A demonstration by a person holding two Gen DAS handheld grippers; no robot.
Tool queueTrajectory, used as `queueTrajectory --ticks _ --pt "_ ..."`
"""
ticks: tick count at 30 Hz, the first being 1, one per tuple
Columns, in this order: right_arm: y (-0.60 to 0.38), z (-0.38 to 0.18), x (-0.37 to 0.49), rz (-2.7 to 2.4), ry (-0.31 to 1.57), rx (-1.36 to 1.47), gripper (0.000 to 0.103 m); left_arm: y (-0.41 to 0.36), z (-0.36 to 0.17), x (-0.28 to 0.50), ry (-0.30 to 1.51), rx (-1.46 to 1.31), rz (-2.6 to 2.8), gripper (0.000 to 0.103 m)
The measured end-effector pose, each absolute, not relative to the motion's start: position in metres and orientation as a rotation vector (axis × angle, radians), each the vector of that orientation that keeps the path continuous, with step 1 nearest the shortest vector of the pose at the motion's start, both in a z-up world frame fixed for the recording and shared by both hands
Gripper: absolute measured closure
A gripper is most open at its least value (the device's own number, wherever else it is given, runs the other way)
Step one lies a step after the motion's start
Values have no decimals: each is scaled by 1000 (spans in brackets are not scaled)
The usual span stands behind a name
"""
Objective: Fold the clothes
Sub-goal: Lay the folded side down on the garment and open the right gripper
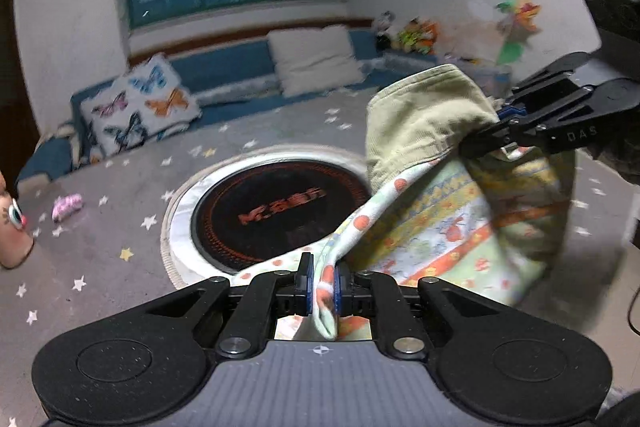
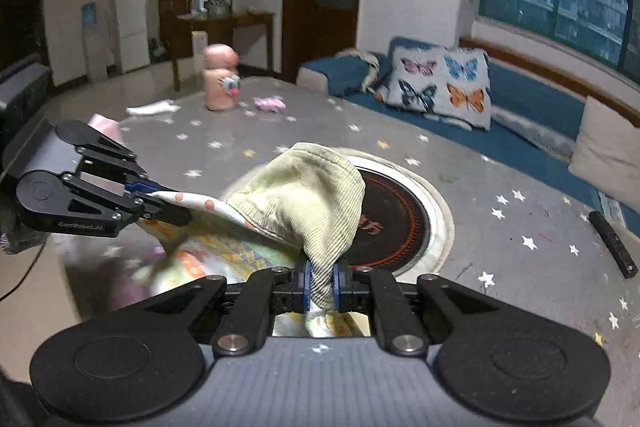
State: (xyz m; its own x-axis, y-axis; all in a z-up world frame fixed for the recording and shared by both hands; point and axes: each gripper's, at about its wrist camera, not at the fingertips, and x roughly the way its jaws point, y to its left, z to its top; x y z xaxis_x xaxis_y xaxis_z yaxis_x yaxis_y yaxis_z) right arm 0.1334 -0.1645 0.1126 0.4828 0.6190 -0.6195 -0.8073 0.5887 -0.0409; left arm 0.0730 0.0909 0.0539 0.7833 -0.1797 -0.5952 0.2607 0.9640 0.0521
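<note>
A small patterned garment (image 1: 452, 223) with orange, yellow and green print and a pale green ribbed waistband (image 1: 420, 119) hangs in the air between both grippers, above the grey star-print table (image 1: 100, 247). My left gripper (image 1: 320, 283) is shut on its printed edge. My right gripper (image 2: 320, 287) is shut on the ribbed waistband (image 2: 312, 183). The right gripper also shows in the left wrist view (image 1: 476, 143), and the left gripper shows in the right wrist view (image 2: 176, 211), each clamped on the cloth.
A round black hotplate with a white rim (image 1: 276, 211) is set in the table's middle. A pink cloth (image 1: 66, 207), a pink toy figure (image 2: 220, 83), a white cloth (image 2: 154, 107) and a black remote (image 2: 612, 243) lie on the table. A blue bench with cushions (image 1: 140, 107) runs behind.
</note>
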Motion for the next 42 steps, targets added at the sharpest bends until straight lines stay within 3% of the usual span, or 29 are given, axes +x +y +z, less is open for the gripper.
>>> queueTrajectory --ticks 5,6,10,17,21,23,24,25,31,36,42 --pt "-144 72 178 823 654 -321 90 100 19 117 720 79 -161 90" --pt "-143 65 182 807 657 -317 82 101 12 122 734 74 -148 89" --pt "-143 39 193 739 659 -307 80 107 -2 126 753 69 -109 87" --pt "-181 40 153 692 620 -243 80 105 0 127 737 71 -72 81" --pt "-197 21 145 661 692 -205 81 106 0 134 731 74 -18 61" --pt "-207 9 150 613 717 -187 83 110 1 135 730 68 0 60" --pt "-213 7 153 595 718 -167 92 112 2 135 727 68 12 60" --pt "-219 8 155 582 723 -137 95 114 3 135 724 69 24 60" --pt "-226 23 157 529 681 -92 93 116 13 135 701 68 84 58" --pt "-195 20 165 631 683 -98 93 94 21 133 689 86 20 42" --pt "-161 10 188 654 712 -103 92 63 18 150 711 93 -65 42"
